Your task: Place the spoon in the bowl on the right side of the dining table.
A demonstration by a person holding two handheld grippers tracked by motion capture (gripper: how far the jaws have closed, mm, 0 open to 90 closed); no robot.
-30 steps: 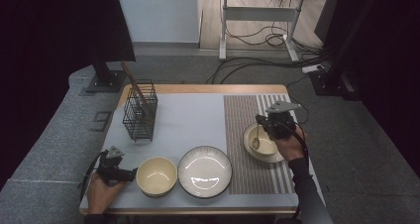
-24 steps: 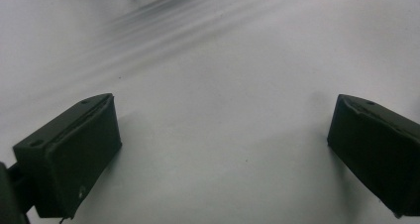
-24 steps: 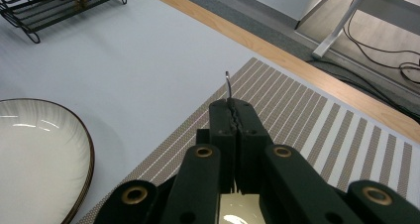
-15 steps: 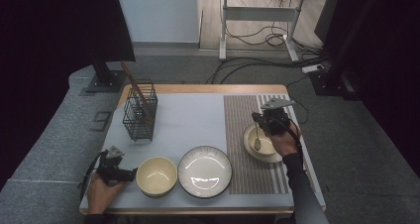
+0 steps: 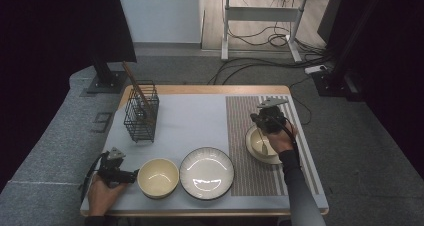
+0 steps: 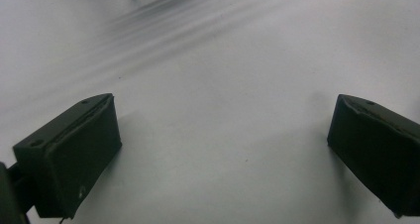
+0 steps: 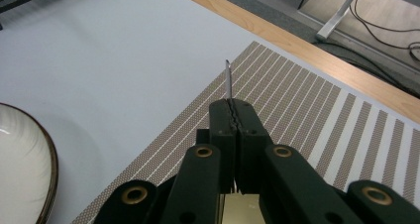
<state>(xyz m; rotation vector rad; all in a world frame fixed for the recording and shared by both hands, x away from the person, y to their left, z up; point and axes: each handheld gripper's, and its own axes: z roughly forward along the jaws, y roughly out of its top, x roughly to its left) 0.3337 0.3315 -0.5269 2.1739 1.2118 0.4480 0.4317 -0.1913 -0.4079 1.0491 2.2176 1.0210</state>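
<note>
Right tool (image 5: 263,131): clamped on the thin handle of a spoon (image 5: 263,145); the right gripper view shows its jaws pressed together with the handle's tip (image 7: 228,78) sticking out past them.
Spoon: hangs down from the tool into the small bowl (image 5: 262,148) on the striped mat (image 5: 240,136), at the right of the tabletop (image 5: 200,89). Whether its lower end touches the bowl's inside I cannot tell.
Left tool (image 5: 131,176): jaws wide apart with nothing between them, lying low over the white sheet (image 6: 223,85) at the near left corner, just left of the cream bowl (image 5: 158,177).
Plate (image 5: 207,173): near middle, between the cream bowl and the striped mat, its right rim overlapping the mat's edge.
Wire basket (image 5: 141,117): far left, upright, with brown sticks (image 5: 131,78) leaning out of it.
</note>
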